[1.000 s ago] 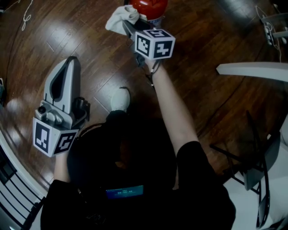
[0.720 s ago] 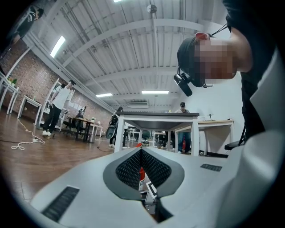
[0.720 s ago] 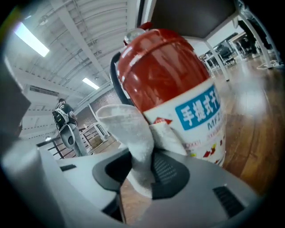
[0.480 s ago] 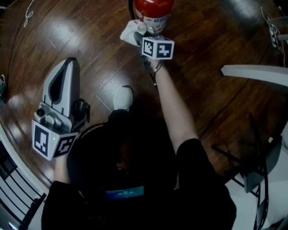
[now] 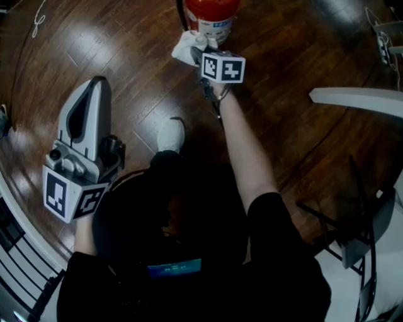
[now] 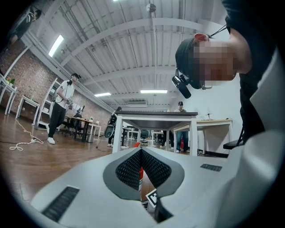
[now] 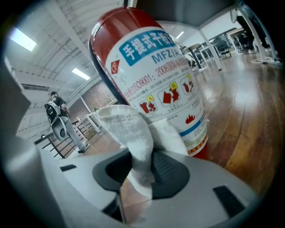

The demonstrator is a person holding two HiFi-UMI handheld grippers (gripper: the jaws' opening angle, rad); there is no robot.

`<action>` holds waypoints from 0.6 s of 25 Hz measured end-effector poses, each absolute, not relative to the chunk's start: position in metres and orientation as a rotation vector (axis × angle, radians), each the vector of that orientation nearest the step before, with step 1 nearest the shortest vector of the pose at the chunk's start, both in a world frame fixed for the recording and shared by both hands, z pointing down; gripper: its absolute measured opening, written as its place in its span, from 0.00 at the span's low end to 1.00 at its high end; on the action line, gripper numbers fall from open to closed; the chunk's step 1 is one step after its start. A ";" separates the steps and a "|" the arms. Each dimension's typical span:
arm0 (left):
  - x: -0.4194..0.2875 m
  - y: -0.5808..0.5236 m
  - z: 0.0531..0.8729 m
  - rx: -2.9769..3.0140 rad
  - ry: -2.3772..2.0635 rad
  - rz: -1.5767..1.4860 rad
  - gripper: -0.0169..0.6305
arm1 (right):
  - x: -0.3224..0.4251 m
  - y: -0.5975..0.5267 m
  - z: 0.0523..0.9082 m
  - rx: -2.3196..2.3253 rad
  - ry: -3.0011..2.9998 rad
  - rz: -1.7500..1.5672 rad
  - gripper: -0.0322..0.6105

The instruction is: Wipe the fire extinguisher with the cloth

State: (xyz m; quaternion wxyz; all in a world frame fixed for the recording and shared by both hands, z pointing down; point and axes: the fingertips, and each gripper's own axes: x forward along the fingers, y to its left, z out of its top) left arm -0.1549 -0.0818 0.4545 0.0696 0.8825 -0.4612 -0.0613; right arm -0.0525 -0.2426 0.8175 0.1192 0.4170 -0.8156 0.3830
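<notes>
A red fire extinguisher [image 5: 211, 14] with a white label stands on the wooden floor at the top of the head view; in the right gripper view the fire extinguisher [image 7: 151, 75] fills the middle. My right gripper [image 5: 200, 51] is shut on a white cloth [image 5: 187, 45], and the cloth [image 7: 140, 133] presses against the lower label. My left gripper [image 5: 88, 113] hangs at the left, well away from the extinguisher, jaws shut with nothing between them. In the left gripper view, a thin strip of red shows through the slit of my left gripper [image 6: 140, 167].
A white shoe [image 5: 169, 136] rests on the floor below the extinguisher. A white table edge [image 5: 356, 99] juts in at the right, above a dark chair frame [image 5: 352, 220]. A black railing [image 5: 16, 251] runs along the lower left. People stand far off in the hall.
My right gripper has carried the cloth from the extinguisher's upper left side onto its lower label. The left gripper has barely shifted.
</notes>
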 end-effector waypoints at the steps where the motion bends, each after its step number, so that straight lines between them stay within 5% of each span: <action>1: -0.154 -0.081 0.454 2.656 -1.386 -0.185 0.03 | -0.053 -0.241 0.809 1.210 -2.418 1.122 0.26; 15: -0.143 -0.074 0.448 2.674 -1.369 -0.218 0.03 | -0.014 -0.220 0.584 1.124 -3.039 0.958 0.27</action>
